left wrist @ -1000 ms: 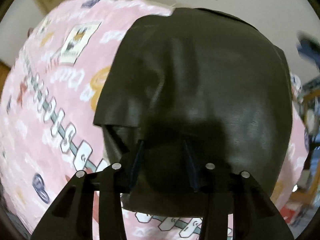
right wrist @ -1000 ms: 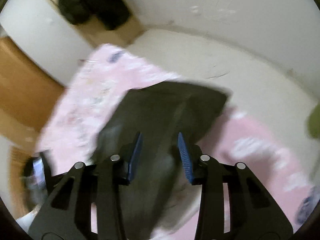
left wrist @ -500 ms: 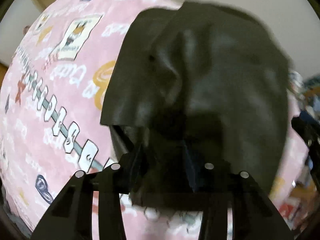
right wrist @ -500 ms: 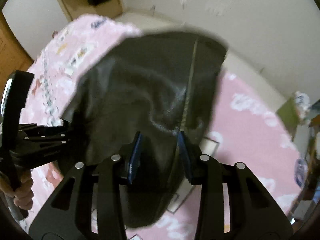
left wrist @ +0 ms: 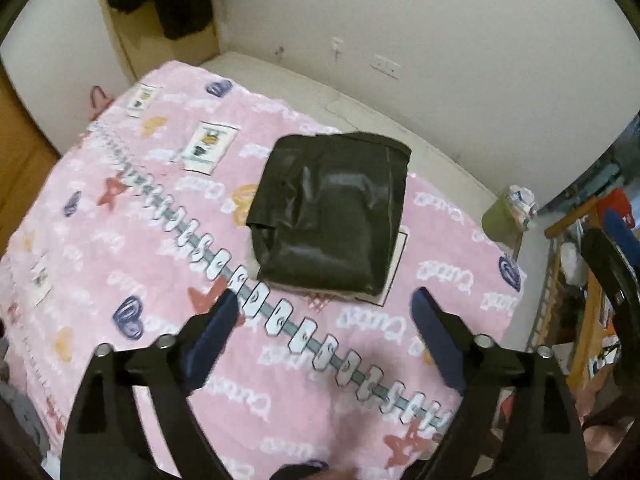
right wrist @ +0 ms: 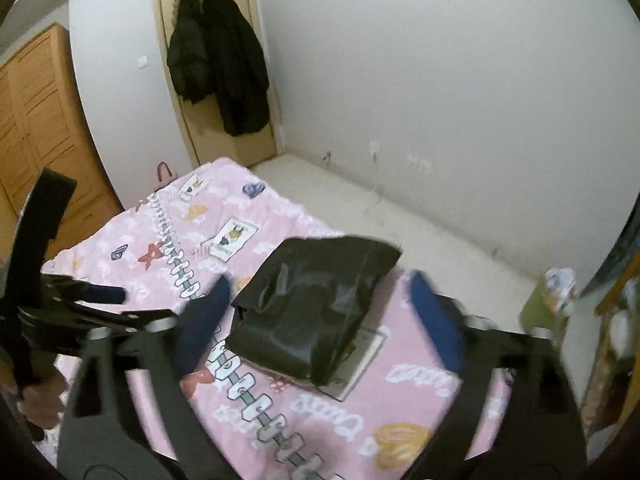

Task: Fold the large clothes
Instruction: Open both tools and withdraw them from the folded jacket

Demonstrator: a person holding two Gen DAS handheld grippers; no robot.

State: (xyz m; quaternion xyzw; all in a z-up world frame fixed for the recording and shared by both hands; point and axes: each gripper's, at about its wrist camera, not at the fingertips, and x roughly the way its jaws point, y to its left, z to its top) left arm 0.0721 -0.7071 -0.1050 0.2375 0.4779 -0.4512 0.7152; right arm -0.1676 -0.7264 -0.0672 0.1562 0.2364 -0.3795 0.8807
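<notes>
A black garment [left wrist: 330,216] lies folded into a compact rectangle on the pink patterned blanket [left wrist: 120,240]. It also shows in the right wrist view [right wrist: 308,312]. My left gripper [left wrist: 326,340] is open and empty, held above the blanket just short of the garment's near edge. My right gripper [right wrist: 320,320] is open and empty, raised above the bed with the garment seen between its fingers. The left gripper also shows at the left of the right wrist view [right wrist: 100,294].
The blanket covers a bed against a white wall [right wrist: 440,100]. Dark coats [right wrist: 220,60] hang on a door at the back. A wooden wardrobe [right wrist: 36,128] stands on the left. A green bin [left wrist: 504,216] and cluttered shelves [left wrist: 592,280] are on the right.
Both grippers were shut on the black garment and held it up. Now both have opened, let it go and pulled back; the garment lies folded on the blanket.
</notes>
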